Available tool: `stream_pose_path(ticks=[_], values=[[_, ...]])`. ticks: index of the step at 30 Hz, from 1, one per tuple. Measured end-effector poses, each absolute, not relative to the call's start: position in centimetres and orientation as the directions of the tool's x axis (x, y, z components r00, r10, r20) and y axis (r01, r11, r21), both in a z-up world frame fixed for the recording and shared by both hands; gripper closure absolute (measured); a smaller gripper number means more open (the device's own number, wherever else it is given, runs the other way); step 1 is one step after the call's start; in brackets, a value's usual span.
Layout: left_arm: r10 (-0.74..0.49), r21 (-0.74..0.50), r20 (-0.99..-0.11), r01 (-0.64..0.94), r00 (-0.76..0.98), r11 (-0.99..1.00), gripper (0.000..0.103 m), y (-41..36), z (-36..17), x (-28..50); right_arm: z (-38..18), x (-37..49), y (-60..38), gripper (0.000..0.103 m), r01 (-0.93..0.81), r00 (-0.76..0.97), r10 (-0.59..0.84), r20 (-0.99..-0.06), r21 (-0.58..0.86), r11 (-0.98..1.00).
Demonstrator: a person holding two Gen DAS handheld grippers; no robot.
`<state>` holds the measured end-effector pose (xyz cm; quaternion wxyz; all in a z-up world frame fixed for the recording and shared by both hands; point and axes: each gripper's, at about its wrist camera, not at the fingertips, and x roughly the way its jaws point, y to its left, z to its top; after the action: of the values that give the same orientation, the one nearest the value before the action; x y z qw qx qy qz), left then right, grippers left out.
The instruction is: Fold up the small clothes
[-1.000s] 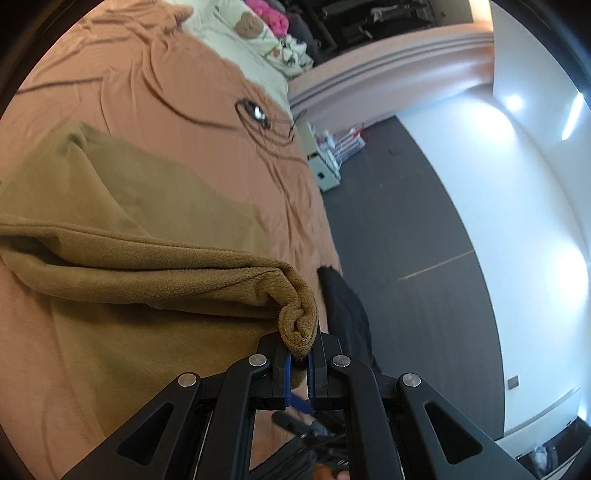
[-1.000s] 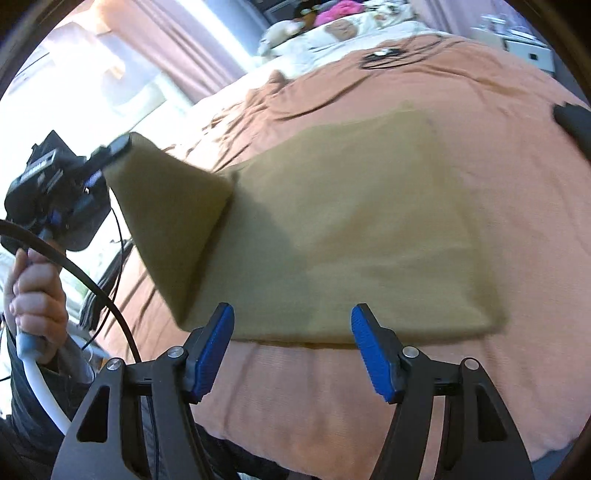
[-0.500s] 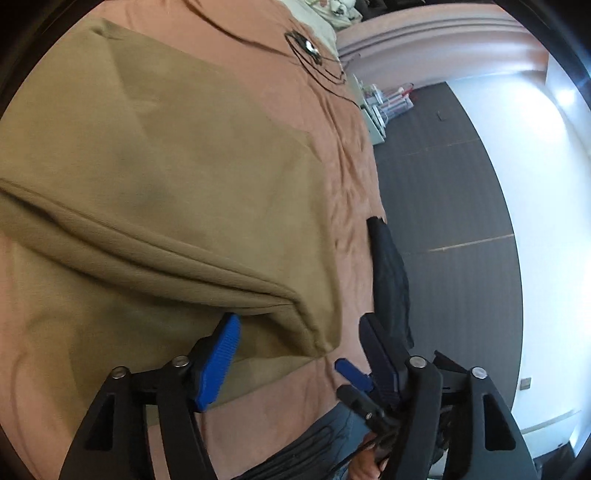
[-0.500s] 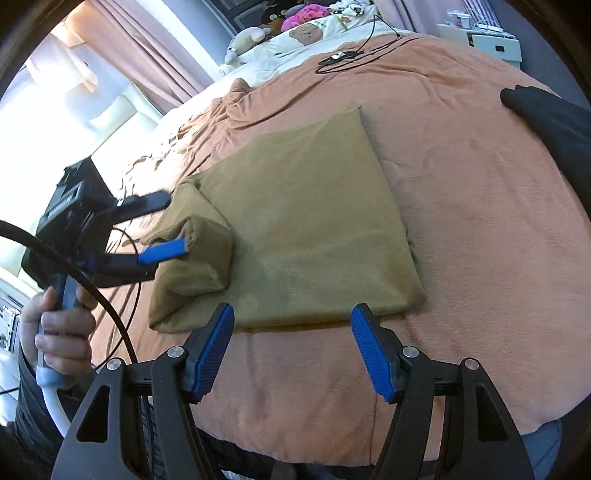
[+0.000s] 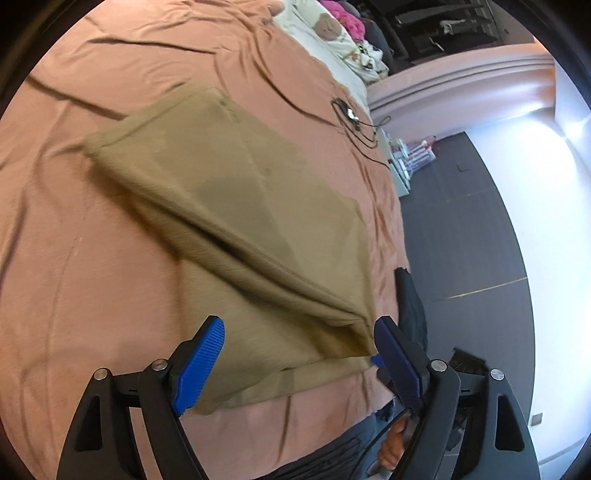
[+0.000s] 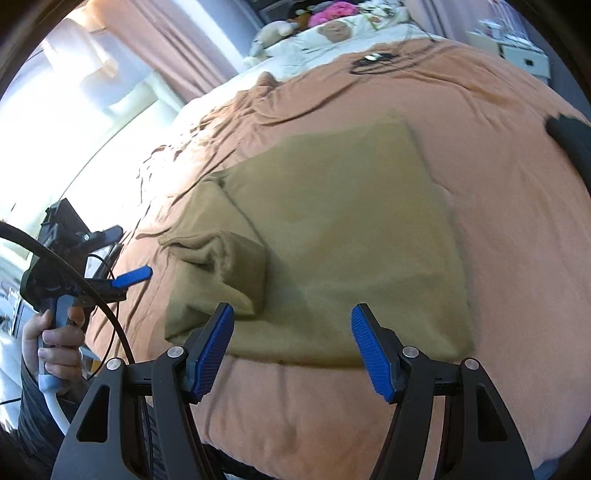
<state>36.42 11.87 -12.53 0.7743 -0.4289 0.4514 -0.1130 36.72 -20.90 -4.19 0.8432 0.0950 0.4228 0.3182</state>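
Observation:
An olive-brown garment (image 6: 343,236) lies flat on the salmon bedspread (image 6: 498,206), with its left part folded over into a loose flap (image 6: 229,258). In the left wrist view the garment (image 5: 236,221) shows the fold as a diagonal ridge (image 5: 258,266). My left gripper (image 5: 299,354) is open and empty just above the garment's near edge; it also shows at the left in the right wrist view (image 6: 125,258), beside the flap and apart from it. My right gripper (image 6: 291,347) is open and empty above the garment's near edge.
A black garment (image 6: 570,136) lies at the bed's right edge, also seen in the left wrist view (image 5: 410,302). A black cable with a device (image 5: 351,114) lies farther up the bed. Pillows and soft toys (image 6: 332,22) are at the head. Dark floor (image 5: 461,229) lies beyond the bed.
My left gripper held a corner of the olive garment one second ago, then opened and dropped it as a folded flap. It has since drawn back. My right gripper stayed open.

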Motion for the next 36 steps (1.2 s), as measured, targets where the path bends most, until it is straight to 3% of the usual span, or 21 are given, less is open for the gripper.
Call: stream_pose_path(ticks=[7,11,14,16,18,36], values=[[-0.524,-0.751,-0.631,-0.279,0.573,0.599,0.020,13.6,-14.0,34.4,-3.0,38.6,-15.9,0.039,-0.578,0.431,0.538,-0.725,0.236,0.781],[-0.523,-0.742,-0.650,-0.311,0.552,0.594,0.029,14.3,-15.0,33.6,-2.7,39.8,-13.0,0.042,-0.615,0.421,0.484,-0.767,0.150,0.774],[-0.531,-0.732,-0.666,-0.323,0.524,0.600,0.037,13.9,-16.0,33.4,-2.7,41.0,-11.2,0.067,-0.637,0.404,0.458,-0.792,0.116,0.762],[-0.536,-0.724,-0.678,-0.330,0.504,0.606,0.043,13.5,-16.6,33.5,-2.9,41.8,-10.1,0.092,-0.653,0.391,0.449,-0.803,0.101,0.750],[-0.537,-0.716,-0.688,-0.334,0.488,0.613,0.048,13.0,-17.1,33.7,-2.7,42.1,-9.6,0.097,-0.652,0.406,0.438,-0.802,0.082,0.754],[-0.519,-0.661,-0.736,-0.297,0.435,0.689,0.048,10.4,-17.8,36.0,-0.7,40.4,-18.6,0.100,-0.539,0.426,0.552,-0.717,0.289,0.791]])
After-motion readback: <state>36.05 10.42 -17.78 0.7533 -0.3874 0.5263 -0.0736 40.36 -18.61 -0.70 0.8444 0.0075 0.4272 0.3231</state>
